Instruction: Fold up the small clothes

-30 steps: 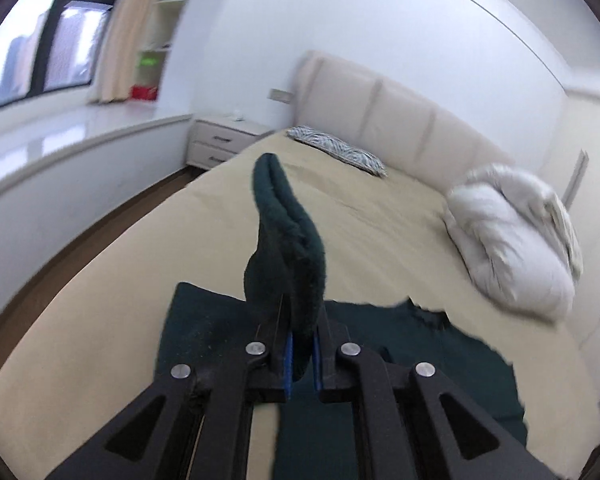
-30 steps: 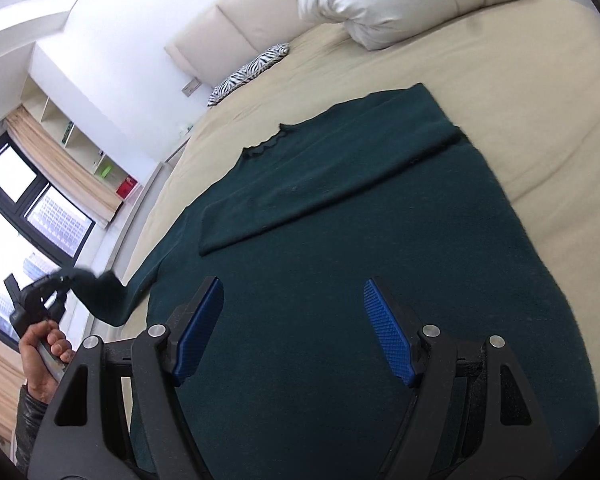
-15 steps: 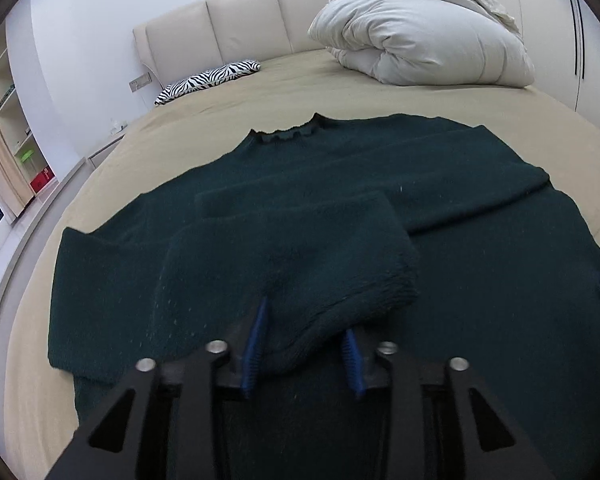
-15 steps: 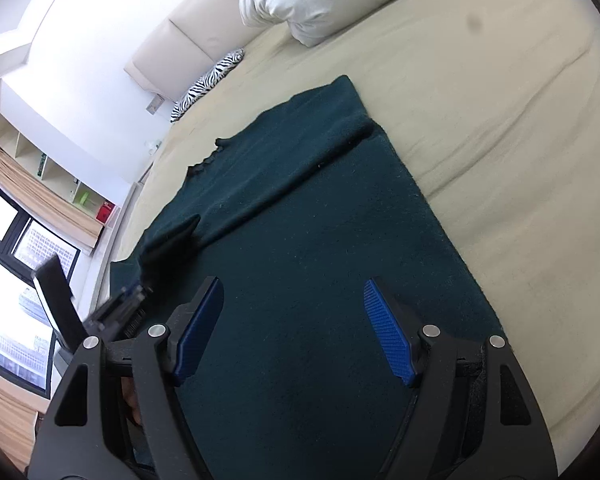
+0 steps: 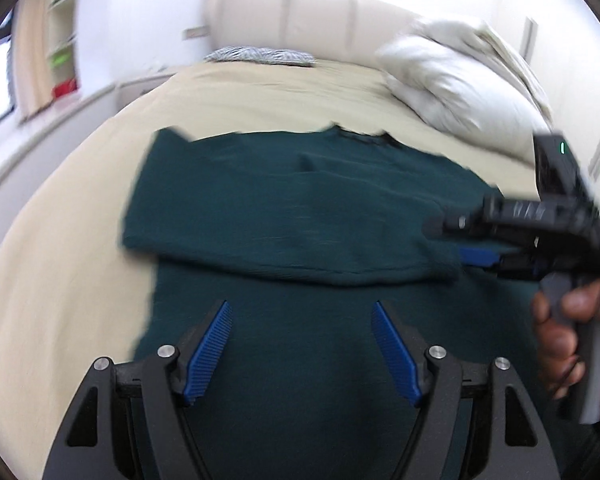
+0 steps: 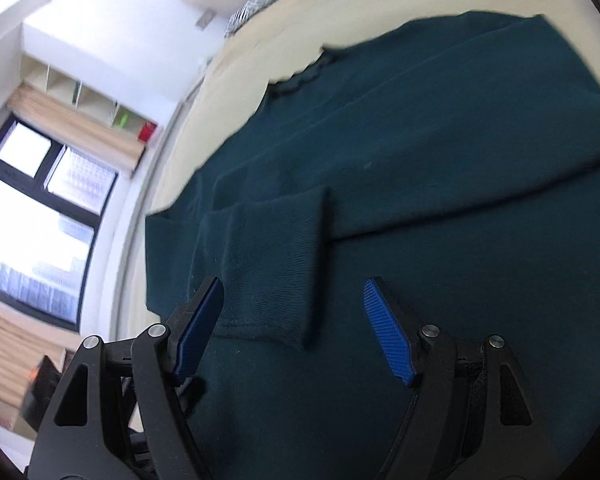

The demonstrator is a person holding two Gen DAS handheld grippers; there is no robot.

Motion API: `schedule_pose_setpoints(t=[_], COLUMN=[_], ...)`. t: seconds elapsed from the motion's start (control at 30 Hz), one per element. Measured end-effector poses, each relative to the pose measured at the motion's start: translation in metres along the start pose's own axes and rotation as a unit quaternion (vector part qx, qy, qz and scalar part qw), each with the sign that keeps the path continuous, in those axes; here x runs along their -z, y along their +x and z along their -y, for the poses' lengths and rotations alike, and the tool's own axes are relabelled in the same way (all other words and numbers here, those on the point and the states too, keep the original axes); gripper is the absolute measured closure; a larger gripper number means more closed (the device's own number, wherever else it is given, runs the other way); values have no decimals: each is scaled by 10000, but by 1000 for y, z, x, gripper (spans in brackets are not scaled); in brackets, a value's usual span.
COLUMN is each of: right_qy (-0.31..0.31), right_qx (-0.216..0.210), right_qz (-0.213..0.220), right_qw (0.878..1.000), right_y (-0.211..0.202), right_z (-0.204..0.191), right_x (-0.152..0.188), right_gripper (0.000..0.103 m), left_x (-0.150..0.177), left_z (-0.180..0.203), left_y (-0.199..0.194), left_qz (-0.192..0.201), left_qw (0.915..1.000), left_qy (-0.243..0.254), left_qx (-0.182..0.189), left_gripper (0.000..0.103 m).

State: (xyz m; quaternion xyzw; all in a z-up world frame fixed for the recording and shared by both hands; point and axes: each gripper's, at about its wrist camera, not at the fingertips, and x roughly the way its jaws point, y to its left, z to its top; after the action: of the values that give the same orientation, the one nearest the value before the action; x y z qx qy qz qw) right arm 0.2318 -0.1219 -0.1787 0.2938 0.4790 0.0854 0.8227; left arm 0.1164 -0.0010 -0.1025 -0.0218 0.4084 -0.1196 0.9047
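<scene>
The folded sleeve [image 6: 272,264] of the green sweater [image 5: 300,220] lies across, just ahead of the closing, empty right tool [image 6: 294,332]; the left tool [image 5: 302,354] opens, empty.

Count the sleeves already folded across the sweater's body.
2. One sleeve lies folded over the dark green sweater by the window side; the other sleeve crosses the chest from the opposite side. Neither is tucked out of sight.

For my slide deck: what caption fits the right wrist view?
Right claw, closing with nothing gripped, over a dark green sweater whose sleeve lies folded across its body on a beige bed.
</scene>
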Motion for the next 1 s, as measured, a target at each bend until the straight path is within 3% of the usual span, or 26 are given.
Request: schedule_pose_setpoints(t=[0.1,0.17,0.23,0.43,0.57,0.7,0.8,1.0], right_qy=[-343,-543,-761,-1898,-1886,-1396,-1140,-1074], right_qx=[322,580,612,757,855,1215,1336,1195], right_qz=[51,23,95,894,1278,917,695,707], right_qw=[9989,9968,9952,9748,9699,9784,9820,9845], right_y=[13,14,8,-47,-78,-59,-41,-30], right_z=[-13,-21,-30,-83,-70,-11,24,34], right_x=[-5,-9,-10,-21,-50,-77,-79,-77], right_gripper=[63,87,96,97,96,96,96,95], left_x=[-2,-4,-8,-27,-43,-65,-82,-118], left_z=[-30,-43,-53,-81,-95,-102,-104,-106], left_y=[-6,-11,-16,-25,-23,-7,18,76], left_qz=[13,92,199,431,557,530,346,-216], left_qw=[9990,9979,9966,9928,9919,9919,9930,9927], left_qy=[-441,-647,-801,-1113,-1125,-1101,-1049,-1131], left_qx=[-9,19,3,-102,-211,-343,-417,-350], left_gripper=[29,29,29,29,29,29,29,29])
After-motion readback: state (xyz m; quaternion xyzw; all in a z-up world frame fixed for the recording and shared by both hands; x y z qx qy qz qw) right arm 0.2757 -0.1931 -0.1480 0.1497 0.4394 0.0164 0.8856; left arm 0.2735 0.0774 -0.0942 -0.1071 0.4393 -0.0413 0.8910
